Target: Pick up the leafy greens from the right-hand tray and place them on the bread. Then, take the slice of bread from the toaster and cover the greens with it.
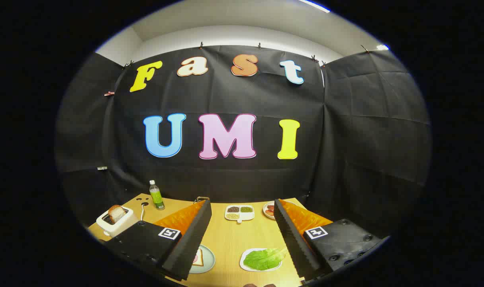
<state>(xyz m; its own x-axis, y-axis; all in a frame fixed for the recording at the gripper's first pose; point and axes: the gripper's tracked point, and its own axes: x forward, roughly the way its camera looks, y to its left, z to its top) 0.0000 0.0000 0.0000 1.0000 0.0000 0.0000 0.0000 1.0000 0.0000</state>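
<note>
Green lettuce leaf (264, 258) lies on its white tray (245, 264) just inside my right finger (295, 235), gripper (242, 239) wide open and empty (toast (116, 213) waits in the toaster (116, 223)), so I should centre both fingers over the leaf before closing gently.

Bread plate (207, 261) half behind claw (242, 239)

gripper (242, 235) | fingers (190, 239) spread wide apart | holding nothing | raised, pointing forward
</note>
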